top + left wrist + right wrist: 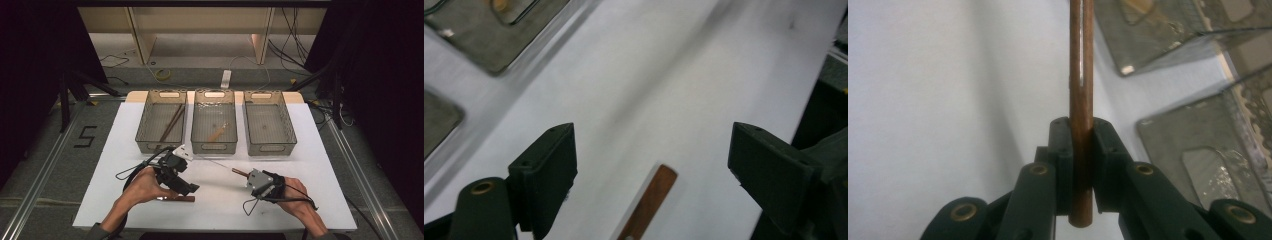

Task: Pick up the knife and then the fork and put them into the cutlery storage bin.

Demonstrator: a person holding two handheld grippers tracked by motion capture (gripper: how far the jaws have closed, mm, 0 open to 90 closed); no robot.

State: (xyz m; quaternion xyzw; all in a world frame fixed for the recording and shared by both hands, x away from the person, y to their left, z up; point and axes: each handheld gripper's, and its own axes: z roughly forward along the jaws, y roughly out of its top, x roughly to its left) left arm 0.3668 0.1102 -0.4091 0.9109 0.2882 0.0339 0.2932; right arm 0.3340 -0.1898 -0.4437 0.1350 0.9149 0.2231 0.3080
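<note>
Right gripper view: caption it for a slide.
Right gripper shut on a brown stick, bins beyond.

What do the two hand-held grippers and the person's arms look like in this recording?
Both grippers are black, each with two flat block-shaped jaws on arms joined by brass-coloured rivets. The left gripper trails a looping black cable. The right gripper carries a grey three-cornered plate on top, with a thin black cable and a black strap across the hand. A grey-green sleeve edge shows at the left forearm.

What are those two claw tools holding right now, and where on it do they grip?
The right gripper clamps a brown chopstick near its lower end, the long part sticking out ahead. The left gripper is open and holds nothing; another brown chopstick lies on the table between its jaws.
</note>
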